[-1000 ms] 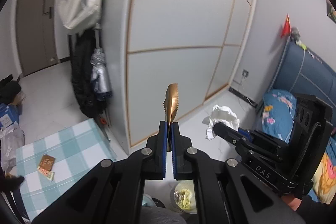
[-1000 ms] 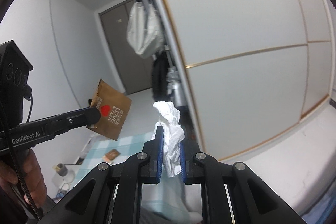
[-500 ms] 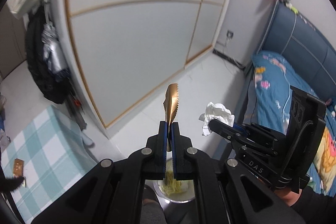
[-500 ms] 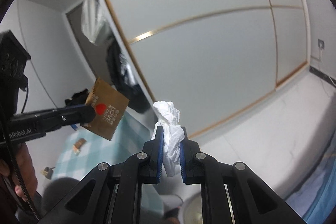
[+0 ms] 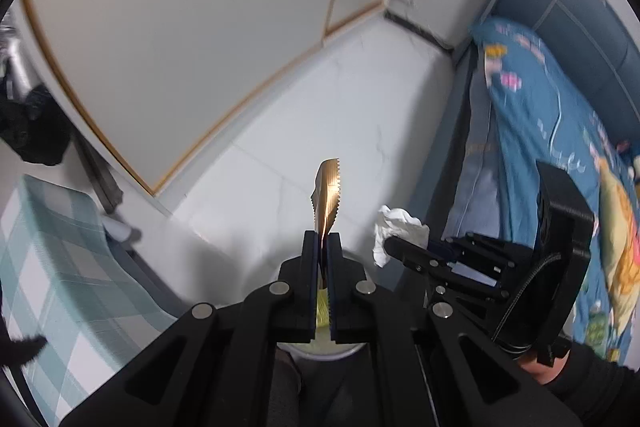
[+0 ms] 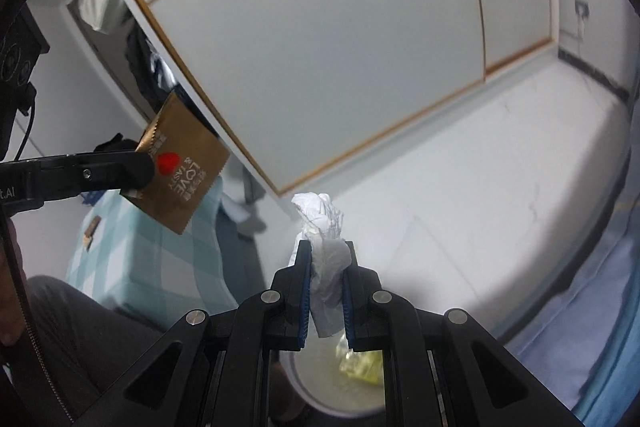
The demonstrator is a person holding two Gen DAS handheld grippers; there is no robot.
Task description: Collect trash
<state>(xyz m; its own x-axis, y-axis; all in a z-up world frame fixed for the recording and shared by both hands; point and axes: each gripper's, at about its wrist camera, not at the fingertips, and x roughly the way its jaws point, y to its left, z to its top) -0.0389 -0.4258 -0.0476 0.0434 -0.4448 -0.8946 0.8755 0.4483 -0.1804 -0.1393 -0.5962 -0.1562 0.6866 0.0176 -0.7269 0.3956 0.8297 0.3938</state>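
My left gripper (image 5: 321, 241) is shut on a gold-brown snack wrapper (image 5: 328, 197), seen edge-on in the left wrist view. From the right wrist view the same wrapper (image 6: 184, 167) shows its flat face with a red heart, held at the left by the left gripper (image 6: 140, 171). My right gripper (image 6: 324, 251) is shut on a crumpled white tissue (image 6: 322, 223), which also shows in the left wrist view (image 5: 396, 227) beside the right gripper (image 5: 390, 247). A white trash bin (image 6: 316, 383) with yellowish scraps lies straight below both grippers, its rim (image 5: 316, 351) partly hidden by the fingers.
A table with a teal checked cloth (image 5: 44, 259) stands at the left, a small packet (image 6: 91, 231) on it. A blue bed (image 5: 560, 155) fills the right. White wardrobe doors (image 6: 320, 47) rise ahead, above pale floor (image 5: 340, 107). A person's grey-clad leg (image 6: 72, 327) is at lower left.
Both grippers have sunk and tipped downward, each keeping its grip. The door and hanging bags slid out of view, and the bin has come in under the fingers.
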